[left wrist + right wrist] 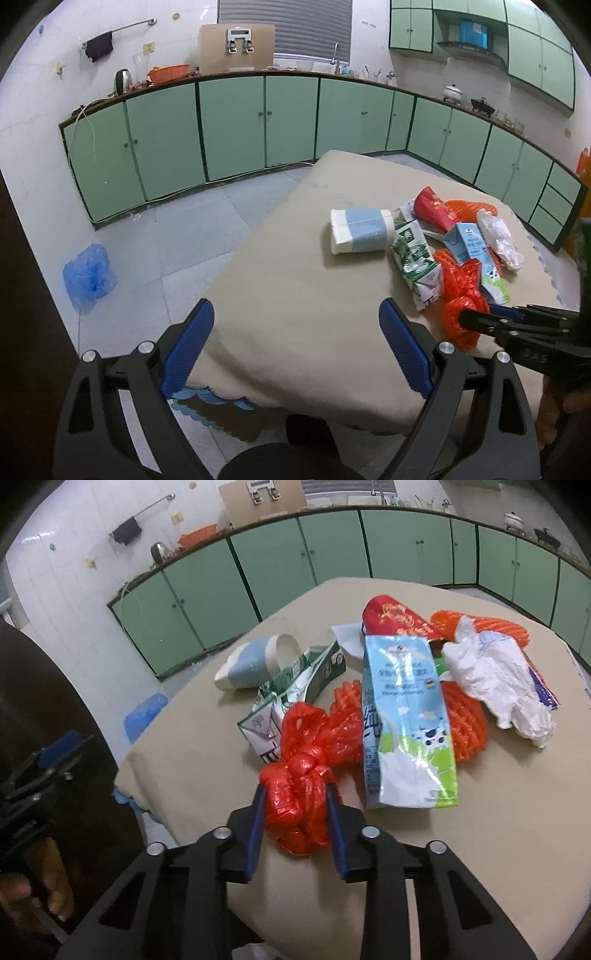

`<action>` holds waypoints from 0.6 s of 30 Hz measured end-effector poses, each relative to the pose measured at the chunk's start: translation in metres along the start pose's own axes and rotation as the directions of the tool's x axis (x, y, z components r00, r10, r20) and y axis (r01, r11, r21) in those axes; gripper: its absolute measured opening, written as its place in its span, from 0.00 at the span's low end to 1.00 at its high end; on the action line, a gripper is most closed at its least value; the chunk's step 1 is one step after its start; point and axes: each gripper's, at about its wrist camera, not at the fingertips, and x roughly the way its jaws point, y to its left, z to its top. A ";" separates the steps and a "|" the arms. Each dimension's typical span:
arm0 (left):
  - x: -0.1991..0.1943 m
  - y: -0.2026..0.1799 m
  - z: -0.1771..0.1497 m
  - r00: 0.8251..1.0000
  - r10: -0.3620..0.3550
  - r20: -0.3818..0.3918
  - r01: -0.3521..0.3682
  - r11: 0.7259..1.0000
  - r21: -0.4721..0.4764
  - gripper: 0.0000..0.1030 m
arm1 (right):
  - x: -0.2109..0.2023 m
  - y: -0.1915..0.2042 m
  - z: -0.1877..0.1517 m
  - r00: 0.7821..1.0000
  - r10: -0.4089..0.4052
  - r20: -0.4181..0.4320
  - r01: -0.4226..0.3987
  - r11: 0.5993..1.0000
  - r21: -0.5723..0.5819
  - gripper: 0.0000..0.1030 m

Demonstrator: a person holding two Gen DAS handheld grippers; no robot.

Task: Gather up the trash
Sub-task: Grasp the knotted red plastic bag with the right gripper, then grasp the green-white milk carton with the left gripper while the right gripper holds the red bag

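Right gripper [295, 805] clamped on knotted red plastic bag [299, 786] at the near edge of the table [192, 760].
Bag's long axis runs away from the fingers toward the trash pile, its loose end touching the blue milk carton [406, 720], which lies lengthwise just right. Left gripper [295, 347] hangs wide apart, holding nothing, over the table's near corner, left of the pile.
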 end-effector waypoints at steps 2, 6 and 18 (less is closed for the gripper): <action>0.000 -0.009 0.002 1.000 -0.015 0.006 0.015 1.000 0.013 0.85 | -0.019 -0.002 0.000 0.999 0.002 0.034 -0.002 1.000 -0.006 0.27; 0.004 -0.038 0.006 0.998 -0.068 0.006 0.068 0.997 0.034 0.85 | -0.052 -0.016 0.000 0.996 -0.013 0.087 0.013 1.000 0.006 0.27; 0.047 -0.107 0.006 0.992 -0.122 -0.034 0.124 0.990 0.064 0.85 | -0.073 -0.097 -0.007 0.980 -0.148 0.135 0.131 0.984 0.124 0.27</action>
